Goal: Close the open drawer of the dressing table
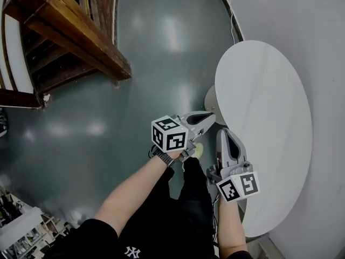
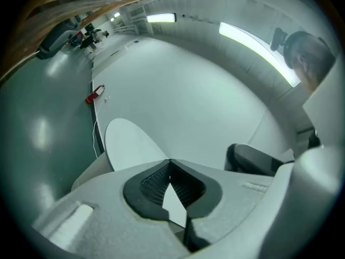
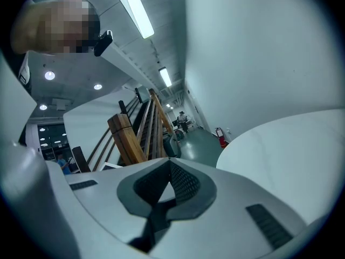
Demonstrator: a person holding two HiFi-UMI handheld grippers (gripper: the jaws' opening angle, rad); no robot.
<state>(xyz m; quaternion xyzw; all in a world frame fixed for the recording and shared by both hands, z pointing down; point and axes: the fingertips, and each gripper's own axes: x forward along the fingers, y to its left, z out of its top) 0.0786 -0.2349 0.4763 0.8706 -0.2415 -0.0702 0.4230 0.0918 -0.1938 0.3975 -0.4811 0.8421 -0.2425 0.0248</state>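
Left tool & right tool hover at the tabletop's left edge, jaws together on nothing, prob. blunt tips for pushing; drawer isn't in any view.

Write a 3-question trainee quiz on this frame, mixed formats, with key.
1. True or false: the left gripper has an object between its jaws.
2. Multiple choice: the top of the white table is A) square, B) rounded, C) triangular.
3. Short answer: is an open drawer visible in any view?

Key
1. False. The jaws are together with nothing between them.
2. B.
3. No. The views show the table, a wooden staircase and the dark floor, but no drawer.
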